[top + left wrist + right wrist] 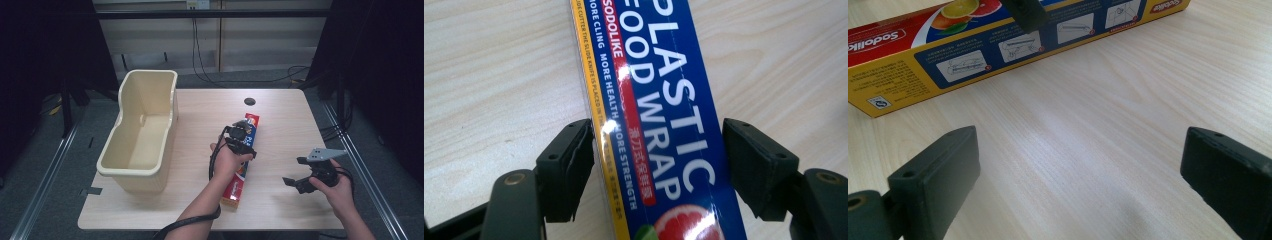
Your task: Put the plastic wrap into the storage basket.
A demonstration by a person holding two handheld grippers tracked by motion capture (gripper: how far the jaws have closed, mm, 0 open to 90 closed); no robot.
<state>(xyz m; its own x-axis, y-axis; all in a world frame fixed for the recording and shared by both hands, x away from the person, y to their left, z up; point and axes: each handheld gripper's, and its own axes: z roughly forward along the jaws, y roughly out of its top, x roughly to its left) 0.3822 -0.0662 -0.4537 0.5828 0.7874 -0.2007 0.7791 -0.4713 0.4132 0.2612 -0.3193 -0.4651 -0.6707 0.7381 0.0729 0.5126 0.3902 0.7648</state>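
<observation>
A long blue, red and yellow plastic wrap box [236, 186] lies lengthwise on the wooden table [280, 125], near its middle. My left gripper [240, 139] reaches down onto the box's middle. In the left gripper view the two black pads [574, 165] sit against the box [659, 100] on its two long sides, so my left gripper [656, 165] is shut on it. My right gripper [295, 171] hovers open over bare table to the right of the box. Between its wide-apart jaws my right gripper [1080, 175] has only wood, and the box [973, 55] lies beyond it.
A tall cream plastic bin [150, 73] stands on the left part of the table, open at the top. A dark round cable hole [250, 101] sits at the table's far edge. Cables run along the floor behind.
</observation>
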